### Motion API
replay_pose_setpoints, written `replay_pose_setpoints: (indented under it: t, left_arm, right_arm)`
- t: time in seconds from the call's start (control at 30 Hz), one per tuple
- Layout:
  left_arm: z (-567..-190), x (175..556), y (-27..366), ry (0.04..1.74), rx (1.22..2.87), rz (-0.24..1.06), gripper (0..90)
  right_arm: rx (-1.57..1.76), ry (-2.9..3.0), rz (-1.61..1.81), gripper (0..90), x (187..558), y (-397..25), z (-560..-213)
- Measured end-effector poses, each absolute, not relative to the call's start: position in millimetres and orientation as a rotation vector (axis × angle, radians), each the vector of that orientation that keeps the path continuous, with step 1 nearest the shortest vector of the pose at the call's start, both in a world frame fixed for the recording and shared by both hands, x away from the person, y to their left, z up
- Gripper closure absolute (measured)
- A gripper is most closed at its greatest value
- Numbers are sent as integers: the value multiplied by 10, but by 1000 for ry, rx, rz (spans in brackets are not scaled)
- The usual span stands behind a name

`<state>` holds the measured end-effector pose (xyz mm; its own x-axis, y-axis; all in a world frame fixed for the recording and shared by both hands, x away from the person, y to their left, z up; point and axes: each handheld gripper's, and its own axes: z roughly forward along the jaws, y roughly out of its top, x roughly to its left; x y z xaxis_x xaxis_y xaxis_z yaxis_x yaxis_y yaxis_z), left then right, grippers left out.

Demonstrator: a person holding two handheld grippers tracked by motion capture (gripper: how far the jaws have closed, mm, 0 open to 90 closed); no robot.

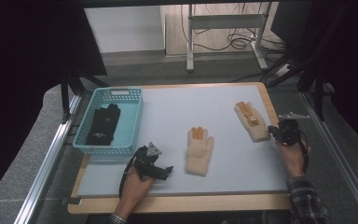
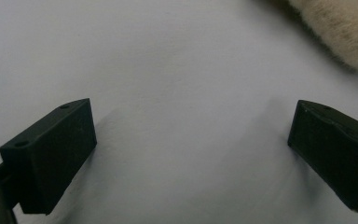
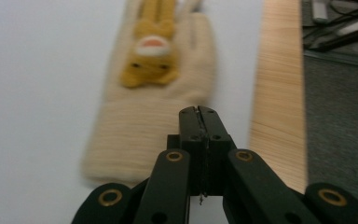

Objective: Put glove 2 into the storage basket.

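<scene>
Two cream knitted gloves with orange fingertips lie flat on the pale grey mat (image 1: 168,112). One glove (image 1: 199,150) is in the middle; its fuzzy edge (image 2: 340,28) fills the top right corner of the left gripper view. The other glove (image 1: 252,121) lies at the right and carries a small yellow animal figure (image 3: 150,58). My left gripper (image 1: 167,171) rests on the mat just left of the middle glove, its jaws wide open (image 2: 191,140) over bare mat. My right gripper (image 1: 275,132) is at the right glove's cuff (image 3: 135,135), its jaws (image 3: 199,113) shut with nothing visible between them.
A blue plastic basket (image 1: 85,145) stands at the mat's left edge and holds a pair of black gloves (image 1: 103,123). The wooden table edge (image 3: 279,93) runs close beside the right glove. Metal rails flank the table; a desk frame and cables stand beyond it.
</scene>
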<state>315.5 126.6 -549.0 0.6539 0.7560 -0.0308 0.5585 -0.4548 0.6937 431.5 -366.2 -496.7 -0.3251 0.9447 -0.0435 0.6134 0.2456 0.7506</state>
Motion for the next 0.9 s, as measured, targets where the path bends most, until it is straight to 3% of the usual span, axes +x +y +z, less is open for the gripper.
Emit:
replay_pose_setpoints:
  t: [0.37, 0.77, 0.9]
  left_arm:
    - [-5490, 3155, 1266, 1014, 2182, 370, 10]
    - [-5490, 3154, 1266, 1014, 2181, 370, 10]
    - [-5490, 3155, 1266, 1014, 2181, 370, 10]
  right_arm:
    - [1455, 2061, 861, 879, 4363, -3705, -5154]
    - [1239, 2264, 962, 861, 4166, -3022, -5156]
    - [1237, 2246, 984, 829, 4209, -3006, -5083]
